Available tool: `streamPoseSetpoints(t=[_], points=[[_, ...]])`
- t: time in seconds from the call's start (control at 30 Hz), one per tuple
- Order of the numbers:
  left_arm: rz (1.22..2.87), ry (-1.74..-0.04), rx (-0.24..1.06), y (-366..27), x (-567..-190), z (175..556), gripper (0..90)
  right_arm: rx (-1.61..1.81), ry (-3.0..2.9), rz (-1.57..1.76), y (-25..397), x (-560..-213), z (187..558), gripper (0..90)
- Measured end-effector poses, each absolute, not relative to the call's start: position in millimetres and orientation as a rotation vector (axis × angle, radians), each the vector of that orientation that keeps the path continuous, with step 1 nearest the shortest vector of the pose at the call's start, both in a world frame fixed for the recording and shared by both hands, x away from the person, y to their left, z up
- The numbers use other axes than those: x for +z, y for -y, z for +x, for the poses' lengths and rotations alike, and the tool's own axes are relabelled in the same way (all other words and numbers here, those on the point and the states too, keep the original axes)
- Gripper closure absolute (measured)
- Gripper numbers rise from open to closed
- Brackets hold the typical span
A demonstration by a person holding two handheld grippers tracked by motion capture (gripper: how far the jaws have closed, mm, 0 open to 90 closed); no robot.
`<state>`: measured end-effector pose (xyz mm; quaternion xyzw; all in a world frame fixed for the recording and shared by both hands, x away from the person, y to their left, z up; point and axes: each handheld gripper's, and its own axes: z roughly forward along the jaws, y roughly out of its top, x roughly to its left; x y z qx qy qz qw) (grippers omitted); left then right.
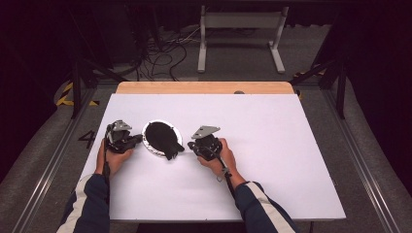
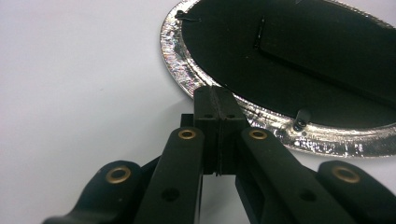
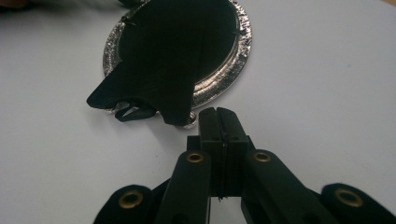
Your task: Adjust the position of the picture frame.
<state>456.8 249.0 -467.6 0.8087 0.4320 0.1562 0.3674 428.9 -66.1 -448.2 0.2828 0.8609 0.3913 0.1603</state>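
Both grippers flank the silver-rimmed plate [image 1: 148, 143] on the white table [image 1: 272, 145]: your left gripper [image 1: 127, 141] rests at its near rim, jaws pressed together on nothing, your right gripper [image 1: 193, 145] likewise closed beside it. Black cloth [image 3: 173, 56] covers the plate, one corner spilling over the rim, likely your next grasp.

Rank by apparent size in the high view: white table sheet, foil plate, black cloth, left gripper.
1. white table sheet
2. foil plate
3. black cloth, covering most of the plate and hanging over its rim
4. left gripper, close to the cloth in size, so that order is unsure
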Motion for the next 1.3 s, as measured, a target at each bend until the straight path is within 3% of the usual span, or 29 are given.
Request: streamPoseSetpoints(t=[0.33, 0.47, 0.53, 0.7, 0.77, 0.97, 1.1, 1.3], points=[[2.113, -1.026, 0.405, -222.7, -467.2, 453.9, 89.8, 1.113, -2.512, 0.844, 75.0, -453.1, 426.9, 90.0], [2.109, -1.012, 0.375, -210.6, -467.4, 450.7, 89.9, 1.113, -2.53, 0.852, 84.0, -457.8, 418.2, 90.0], [2.118, -0.967, 0.29, -204.1, -467.4, 448.1, 90.0, 1.12, -2.53, 0.856, 89.9, -460.3, 413.0, 90.0], [2.15, -0.909, 0.27, -185.3, -466.0, 440.5, 89.8, 1.111, -2.531, 0.829, 98.1, -460.2, 401.5, 90.0], [2.184, -0.883, 0.318, -177.2, -464.4, 437.9, 89.9, 1.116, -2.531, 0.824, 101.1, -460.7, 398.6, 90.0], [2.193, -0.869, 0.341, -171.0, -464.0, 436.7, 89.9, 1.12, -2.522, 0.831, 106.6, -461.1, 392.3, 90.0], [2.172, -0.859, 0.261, -166.5, -465.6, 434.6, 89.9, 1.125, -2.522, 0.831, 112.5, -461.3, 387.0, 90.0], [2.184, -0.824, 0.246, -156.1, -465.5, 430.5, 89.9, 1.103, -2.535, 0.818, 120.2, -459.4, 379.6, 90.0]])
